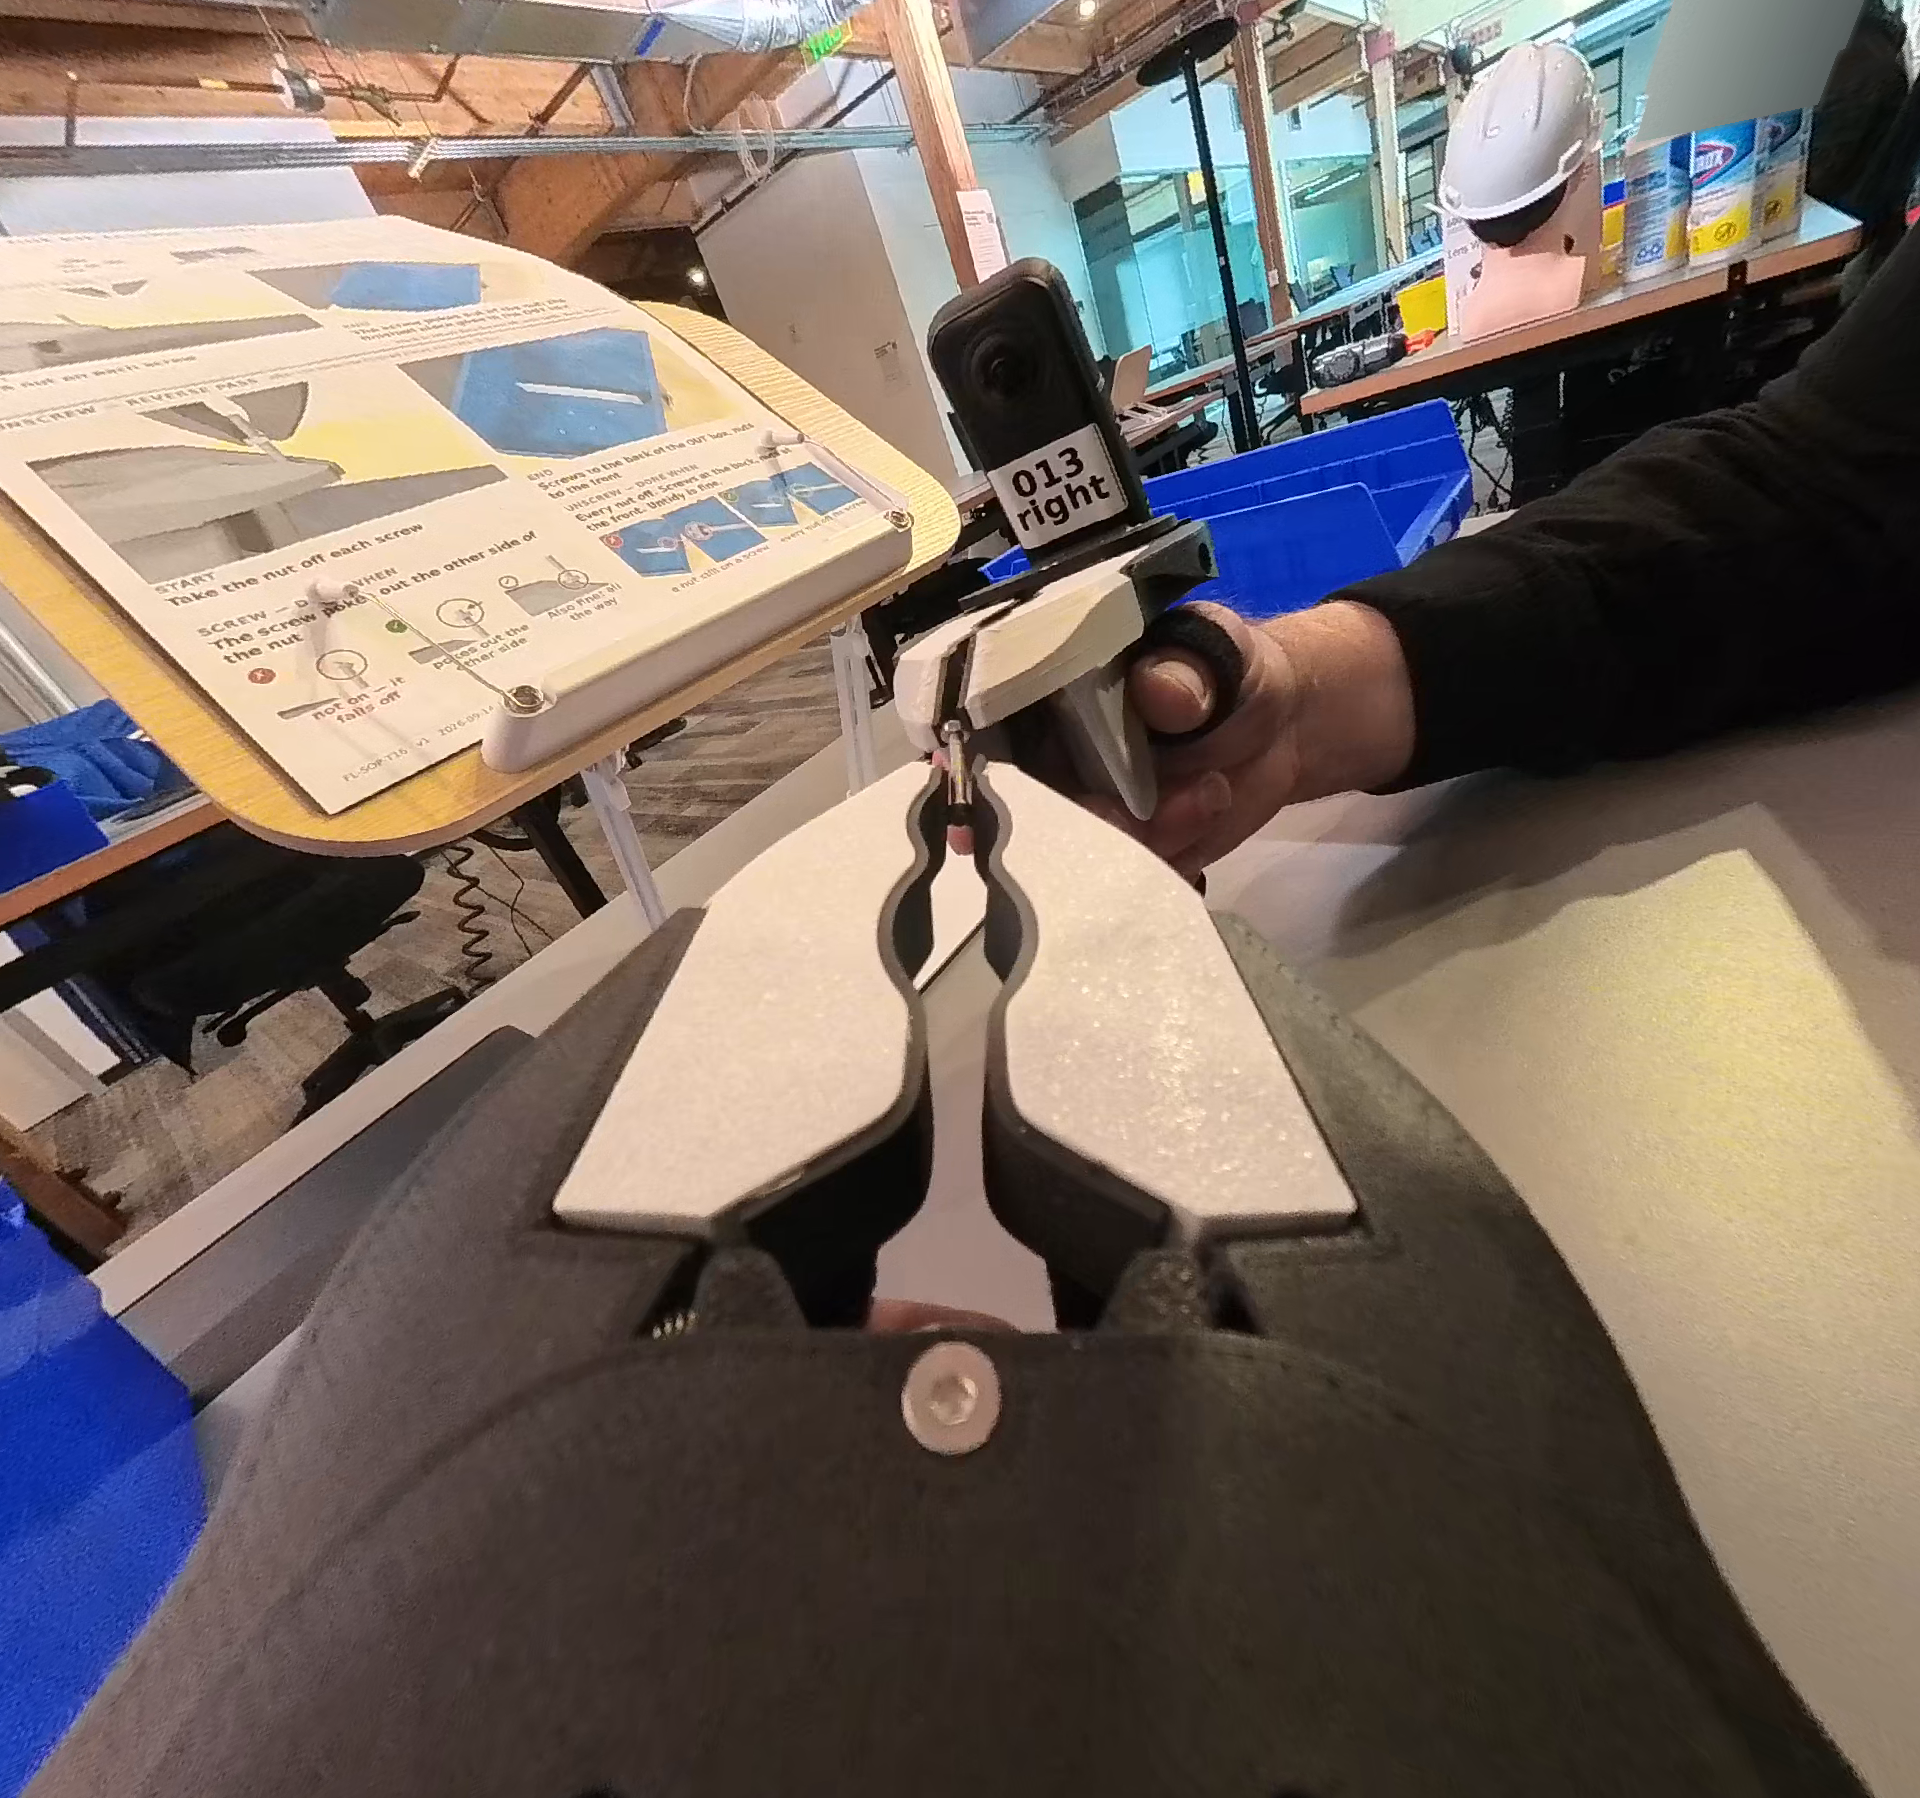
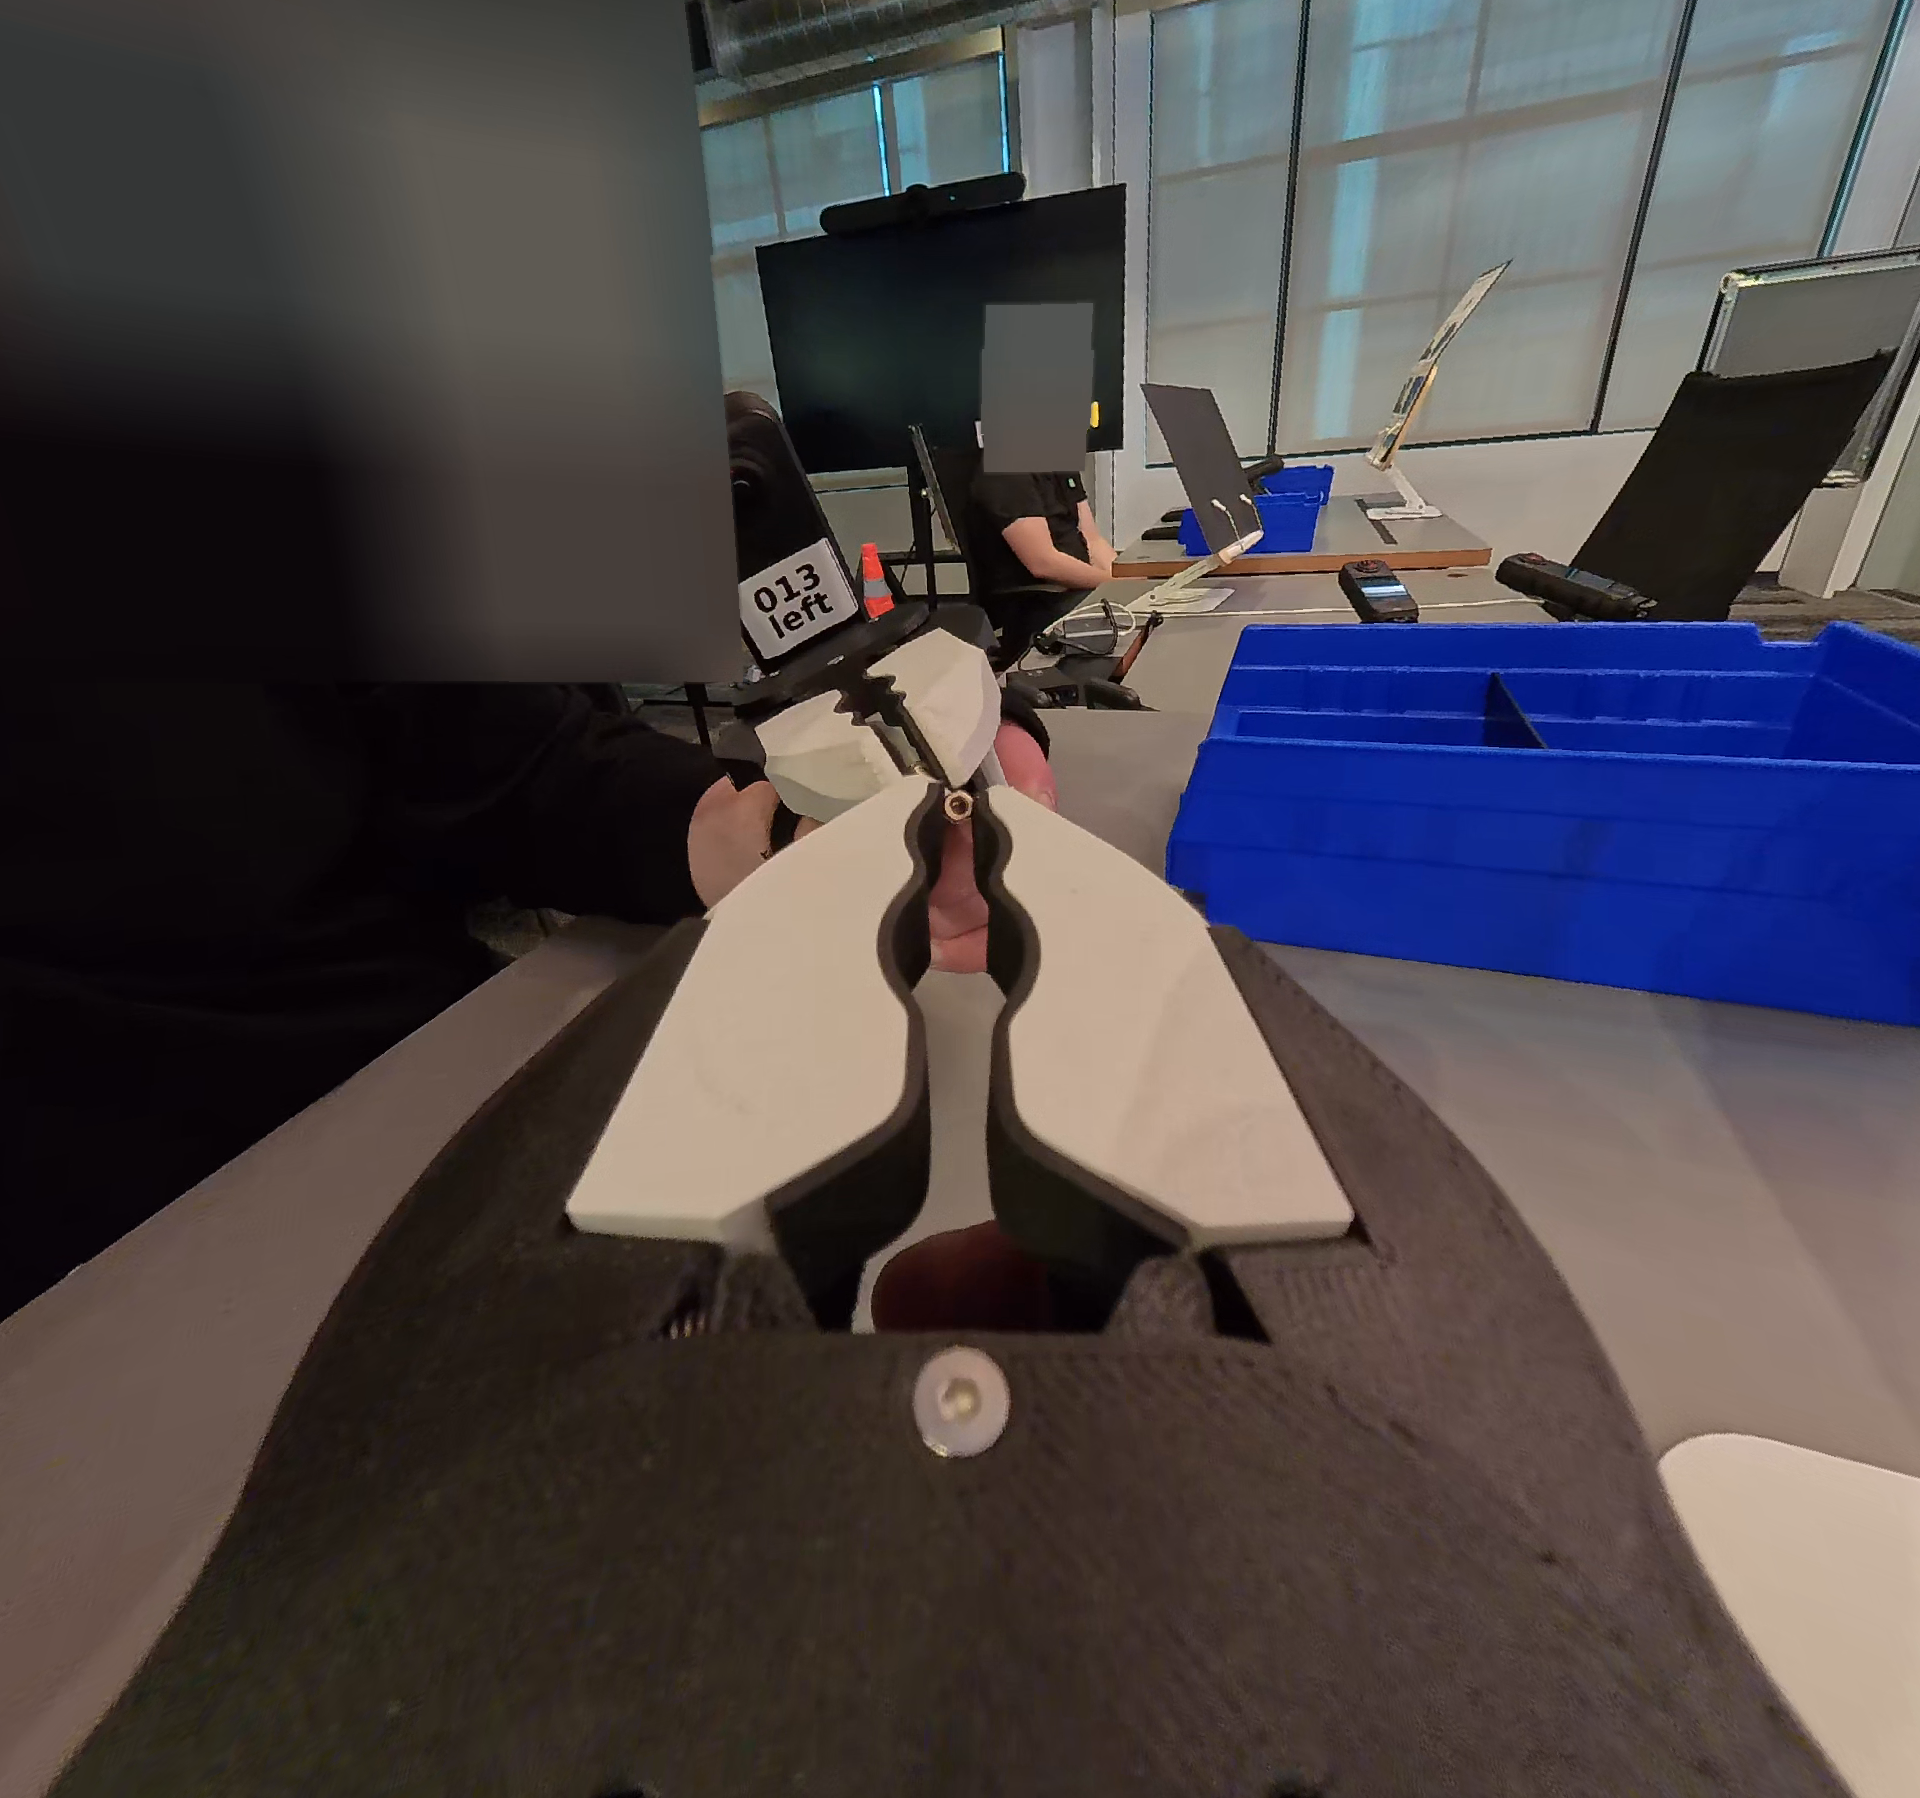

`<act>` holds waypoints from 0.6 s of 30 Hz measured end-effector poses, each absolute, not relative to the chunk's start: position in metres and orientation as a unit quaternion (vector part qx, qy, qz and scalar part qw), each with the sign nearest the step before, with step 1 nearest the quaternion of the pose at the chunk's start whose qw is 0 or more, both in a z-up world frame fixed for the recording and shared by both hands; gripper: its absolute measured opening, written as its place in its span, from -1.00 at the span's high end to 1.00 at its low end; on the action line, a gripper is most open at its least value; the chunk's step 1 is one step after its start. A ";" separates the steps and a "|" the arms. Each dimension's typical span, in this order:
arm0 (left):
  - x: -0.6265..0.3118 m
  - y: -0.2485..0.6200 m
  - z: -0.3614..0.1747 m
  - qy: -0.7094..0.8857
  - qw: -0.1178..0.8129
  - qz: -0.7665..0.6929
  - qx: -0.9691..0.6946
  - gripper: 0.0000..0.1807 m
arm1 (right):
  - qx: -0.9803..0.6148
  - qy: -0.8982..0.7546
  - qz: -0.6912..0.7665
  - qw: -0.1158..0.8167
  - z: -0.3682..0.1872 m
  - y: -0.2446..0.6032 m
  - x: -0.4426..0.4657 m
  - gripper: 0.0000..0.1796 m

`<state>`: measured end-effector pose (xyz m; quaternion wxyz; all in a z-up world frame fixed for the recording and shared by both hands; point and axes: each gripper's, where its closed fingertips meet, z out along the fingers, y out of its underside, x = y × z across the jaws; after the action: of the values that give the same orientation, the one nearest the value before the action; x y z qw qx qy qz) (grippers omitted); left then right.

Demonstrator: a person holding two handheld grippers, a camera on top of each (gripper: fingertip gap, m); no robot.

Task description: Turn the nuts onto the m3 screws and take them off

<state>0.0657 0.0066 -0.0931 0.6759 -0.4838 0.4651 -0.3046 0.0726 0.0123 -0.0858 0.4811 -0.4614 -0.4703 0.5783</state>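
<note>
Screw [image 1: 956, 780] and nut [image 2: 956, 805] meet mid-frame in both wrist views, above the worktop [image 1: 1662, 792]: the left hand-held gripper [image 1: 958, 818] is clamped on the screw's shank, the right hand-held gripper [image 2: 957, 806] on the nut. I judge one pair mid-turn, direction unclear. Counted: one screw, one nut, two grippers, one near blue bin [image 2: 1558, 875] whose visible compartments look bare

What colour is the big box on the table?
Blue bin, clearest in the right wrist view.
</note>
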 end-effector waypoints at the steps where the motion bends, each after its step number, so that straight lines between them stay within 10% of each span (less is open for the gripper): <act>1: 0.066 0.007 -0.093 0.465 0.676 -0.305 -0.484 0.96 | -0.461 -0.470 0.579 0.481 -0.086 0.012 0.073 0.95; 18: 0.069 0.005 -0.096 0.470 0.671 -0.309 -0.484 0.96 | -0.458 -0.472 0.579 0.482 -0.085 0.011 0.073 0.95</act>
<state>0.0694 0.0046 -0.0959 0.6708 -0.4838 0.4695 -0.3090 0.0728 0.0113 -0.0853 0.4822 -0.4584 -0.4720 0.5785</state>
